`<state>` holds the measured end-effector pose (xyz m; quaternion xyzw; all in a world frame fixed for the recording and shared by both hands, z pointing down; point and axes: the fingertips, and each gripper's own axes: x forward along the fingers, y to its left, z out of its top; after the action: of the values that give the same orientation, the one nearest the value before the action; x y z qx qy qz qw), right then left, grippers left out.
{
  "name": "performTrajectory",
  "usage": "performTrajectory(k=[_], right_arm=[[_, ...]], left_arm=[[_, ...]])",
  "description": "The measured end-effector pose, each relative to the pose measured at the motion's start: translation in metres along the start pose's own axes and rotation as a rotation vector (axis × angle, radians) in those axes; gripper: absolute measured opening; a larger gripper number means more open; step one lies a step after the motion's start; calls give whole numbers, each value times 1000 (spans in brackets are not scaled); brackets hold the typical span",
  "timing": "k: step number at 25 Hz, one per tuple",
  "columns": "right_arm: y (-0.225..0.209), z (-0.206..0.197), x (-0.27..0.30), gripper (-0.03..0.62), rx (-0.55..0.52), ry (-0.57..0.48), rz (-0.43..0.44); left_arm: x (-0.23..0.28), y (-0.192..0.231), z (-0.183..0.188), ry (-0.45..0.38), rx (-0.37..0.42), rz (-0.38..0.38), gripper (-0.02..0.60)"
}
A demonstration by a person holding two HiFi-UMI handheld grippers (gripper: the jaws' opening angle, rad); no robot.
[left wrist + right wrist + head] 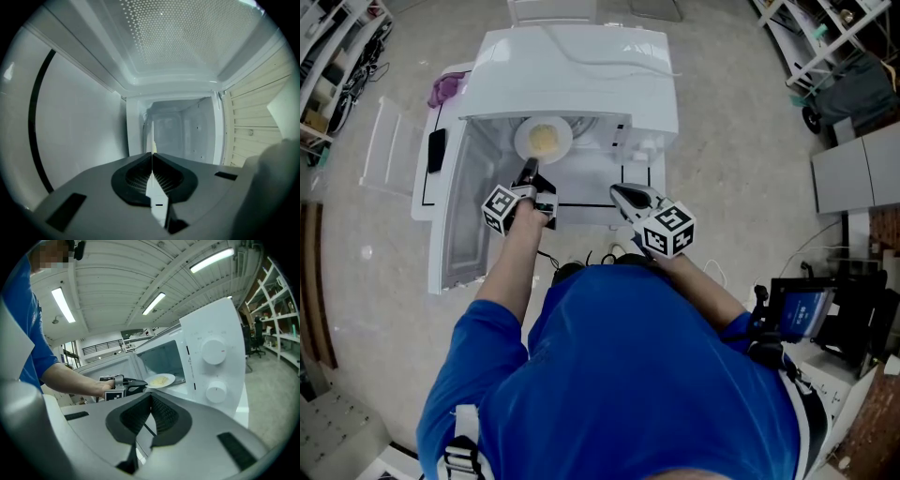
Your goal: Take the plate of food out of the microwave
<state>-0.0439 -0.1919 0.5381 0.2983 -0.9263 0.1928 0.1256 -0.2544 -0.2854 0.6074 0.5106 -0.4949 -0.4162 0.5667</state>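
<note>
Jaws of the left gripper are pinched together on the near rim of the plate, which shows between them in the left gripper view as a thin white edge. Those of the right gripper meet at the tips with nothing in them. The plate, with a heap of pale yellow food in its middle, is at the mouth of the white microwave, toward the cavity's left side and beside the open door. Whether its underside touches the cavity floor I cannot tell. The step in hand looks to be the draw-out. With a pinch on one rim only, the far edge will want to droop, so the pull is best made slowly, straight toward the person and level (a slight tilt up at the far side is safer than a dip, since the food is loose), clear of the door and the opening's upper lip. Once the plate is past the threshold, the right gripper could take the opposite rim and ease the twisting load on the left. The left forearm reaches forward with its gripper nearly level, pointing into the cavity. The right hand hangs in front of the control side, near the upper knob, angled somewhat downward and well apart from the plate.
</note>
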Motion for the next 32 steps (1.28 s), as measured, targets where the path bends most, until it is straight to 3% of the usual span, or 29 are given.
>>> performTrajectory(k=[16, 23, 32], right_arm=[[16, -10, -21, 3, 64, -21, -73], [12, -18, -38, 3, 89, -41, -54], [2, -27, -91, 3, 82, -66, 7]], left_arm=[[-41, -11, -7, 18, -50, -96, 17], [-65, -15, -25, 14, -35, -124, 17], [-112, -37, -76, -35, -6, -174, 17]])
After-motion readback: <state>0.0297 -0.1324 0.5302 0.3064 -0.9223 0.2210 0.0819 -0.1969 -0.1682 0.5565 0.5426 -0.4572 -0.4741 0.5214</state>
